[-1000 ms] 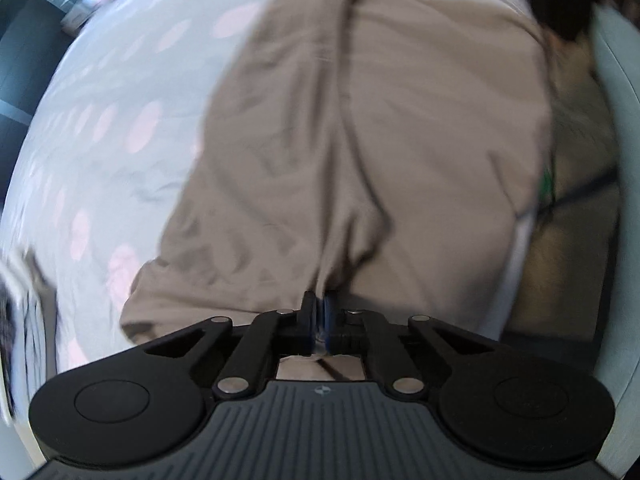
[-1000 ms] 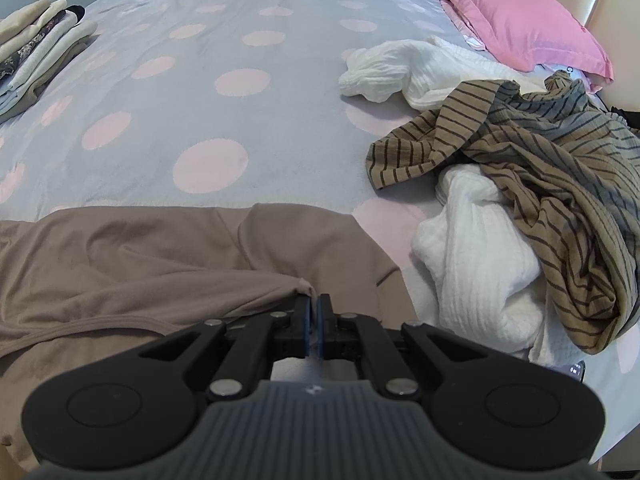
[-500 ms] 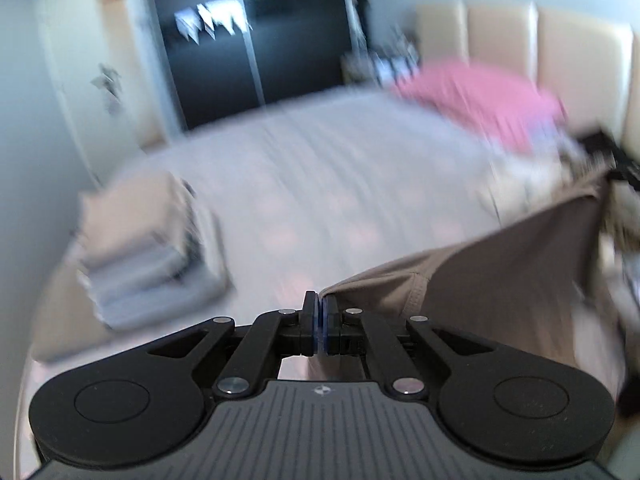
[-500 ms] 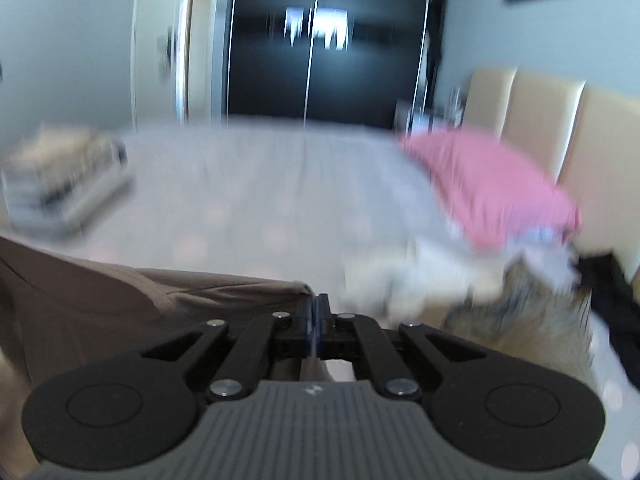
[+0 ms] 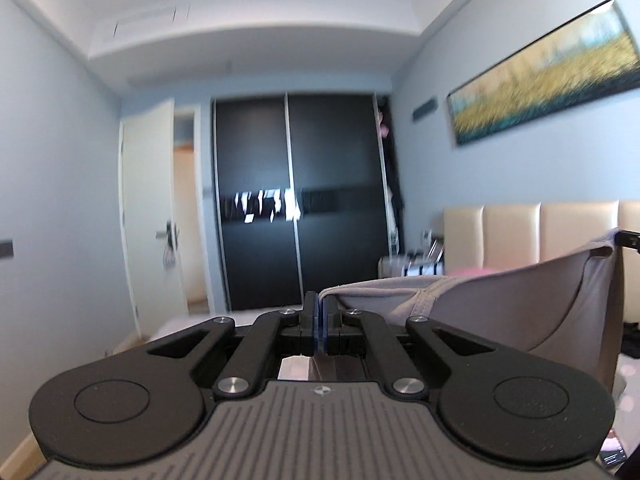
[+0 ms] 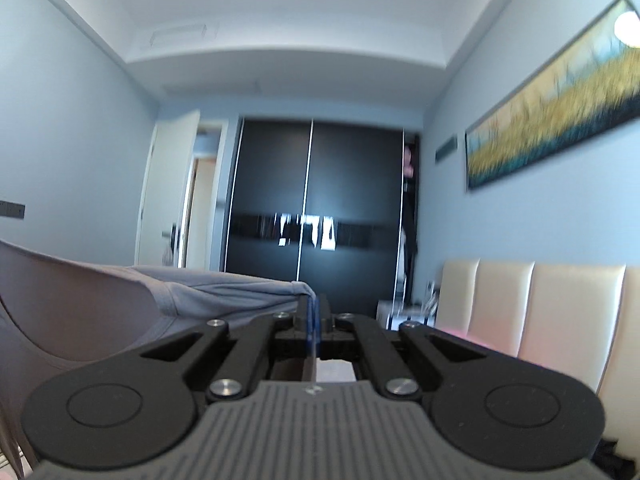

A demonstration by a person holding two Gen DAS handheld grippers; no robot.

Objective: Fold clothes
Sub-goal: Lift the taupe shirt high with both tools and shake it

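A taupe-brown garment [image 5: 520,304] hangs stretched in the air between my two grippers. My left gripper [image 5: 321,304] is shut on one edge of it, and the cloth runs off to the right, up to the tip of the other gripper [image 5: 628,240] at the frame edge. In the right wrist view my right gripper [image 6: 313,308] is shut on the opposite edge, with the garment [image 6: 100,308] sagging away to the left. Both grippers point level across the room, well above the bed. The lower part of the garment is hidden below the grippers.
A dark sliding wardrobe [image 5: 296,200] fills the far wall, with a white door [image 5: 152,216] to its left. A cream padded headboard [image 6: 532,312] and a long landscape painting [image 6: 552,104] are on the right. A bit of dotted bedsheet [image 5: 628,384] shows at lower right.
Both grippers have risen from the bed and tilted up to level, lifting the brown garment off the sheet. The bed, clothes pile and pink pillow have dropped out of sight.
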